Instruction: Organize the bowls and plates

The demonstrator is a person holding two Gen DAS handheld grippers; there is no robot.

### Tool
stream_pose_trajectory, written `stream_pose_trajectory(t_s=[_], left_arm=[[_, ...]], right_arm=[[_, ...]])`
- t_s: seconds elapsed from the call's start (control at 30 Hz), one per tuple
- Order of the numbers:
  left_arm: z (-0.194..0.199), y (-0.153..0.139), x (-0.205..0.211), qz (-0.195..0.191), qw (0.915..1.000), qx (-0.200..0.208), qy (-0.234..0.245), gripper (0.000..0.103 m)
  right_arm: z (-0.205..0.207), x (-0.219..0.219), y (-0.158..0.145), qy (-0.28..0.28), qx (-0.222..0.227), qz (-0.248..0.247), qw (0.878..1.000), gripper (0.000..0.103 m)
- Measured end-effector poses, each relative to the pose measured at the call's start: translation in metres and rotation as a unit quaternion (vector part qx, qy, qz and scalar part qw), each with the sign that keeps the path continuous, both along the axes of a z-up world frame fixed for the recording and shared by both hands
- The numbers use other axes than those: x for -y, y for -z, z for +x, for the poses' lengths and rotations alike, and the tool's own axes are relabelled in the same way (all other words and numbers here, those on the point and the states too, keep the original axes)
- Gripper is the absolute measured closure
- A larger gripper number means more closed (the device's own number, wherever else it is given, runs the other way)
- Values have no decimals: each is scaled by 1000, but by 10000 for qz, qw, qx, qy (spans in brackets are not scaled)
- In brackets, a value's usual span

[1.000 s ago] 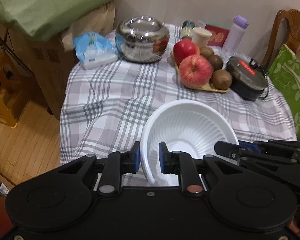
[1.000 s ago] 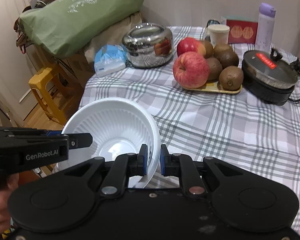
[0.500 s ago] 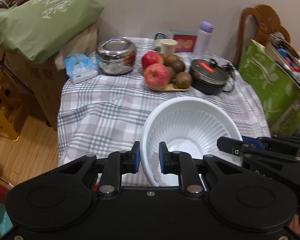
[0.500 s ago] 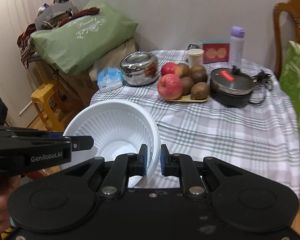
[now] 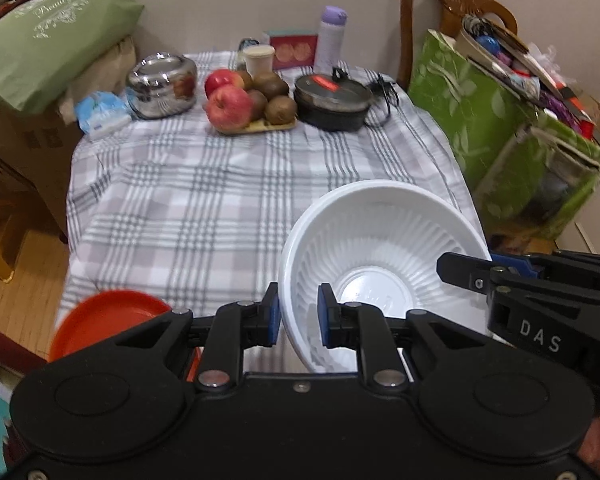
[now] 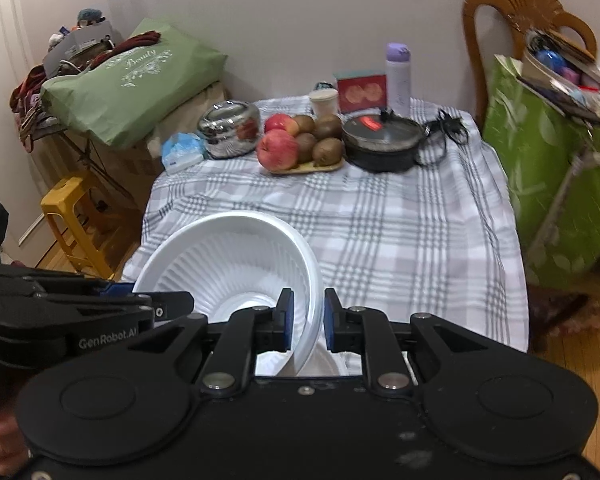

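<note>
Bowl (image 5: 384,240), 1 white, tilted, held w/ both grippers, left gripper (image 5: 298,314) & right gripper (image 6: 305,320) jaws clamped on opposite rims; 1 red plate (image 5: 104,320) below-left.

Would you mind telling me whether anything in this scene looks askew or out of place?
The white bowl is tilted steeply, held off the table by both tongs, left and right, each pinching an opposite rim. The tablecloth is rumpled along its left edge. Nothing looks spilled or broken.
</note>
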State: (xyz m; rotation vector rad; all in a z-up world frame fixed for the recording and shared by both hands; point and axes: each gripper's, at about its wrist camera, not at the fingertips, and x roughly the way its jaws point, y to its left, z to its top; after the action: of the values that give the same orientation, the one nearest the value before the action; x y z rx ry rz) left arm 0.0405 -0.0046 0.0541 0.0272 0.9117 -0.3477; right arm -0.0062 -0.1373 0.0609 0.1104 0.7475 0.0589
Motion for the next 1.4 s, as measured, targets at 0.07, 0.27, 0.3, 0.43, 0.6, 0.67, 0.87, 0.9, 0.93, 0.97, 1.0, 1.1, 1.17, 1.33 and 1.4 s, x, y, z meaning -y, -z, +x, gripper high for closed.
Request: stream_pose_trajectory(t_s=[0.07,0.27,0.3,0.43,0.6,0.67,0.87,0.9,0.93,0.97,1.0,1.1,1.17,1.33,1.4], left_arm=[[-4,6,4,0,10000,-97,5,78],[-11,28,12,61,9991,-426,40,78],[-11,31,13,75,9988,-484,41,78],[-9,42,15,102,9978,-648,11,78],[-5,50,13,123,9969,-771,-32,78],[-4,52,13,146,9968,-791,-28,78],[1,57,14,177,9965,-818,-61,78],[2,57,14,178,9964,-821,-69,78],[2,58,14,179,9964,-821,-74,78],[3,58,14,182,9964,-829,-76,78],[3,59,14,186,9962,-843,-79,78],[4,60,14,215,9964,-809,-91,78],[3,60,15,230,9966,-789,-90,78],[4,61,16,265,9969,-735,-99,78],[4,61,15,249,9970,-729,-97,78]], right_arm=[[-8,4,6,38,-73,22,10000,84],[-18,11,26,141,-352,173,9991,84],[-19,12,30,151,-396,192,9989,84],[-16,15,45,187,-595,279,9977,84],[-8,15,58,176,-762,299,9965,84],[-4,15,62,178,-822,334,9959,84],[2,16,68,173,-923,357,9949,84],[3,16,69,172,-936,357,9948,84],[4,17,70,172,-948,358,9947,84],[5,17,71,176,-962,359,9946,84],[6,17,72,180,-977,364,9944,84],[8,17,74,184,-1016,395,9939,84],[9,17,74,182,-1009,363,9941,84],[10,15,74,149,-994,298,9945,84],[9,15,75,141,-984,272,9947,84]])
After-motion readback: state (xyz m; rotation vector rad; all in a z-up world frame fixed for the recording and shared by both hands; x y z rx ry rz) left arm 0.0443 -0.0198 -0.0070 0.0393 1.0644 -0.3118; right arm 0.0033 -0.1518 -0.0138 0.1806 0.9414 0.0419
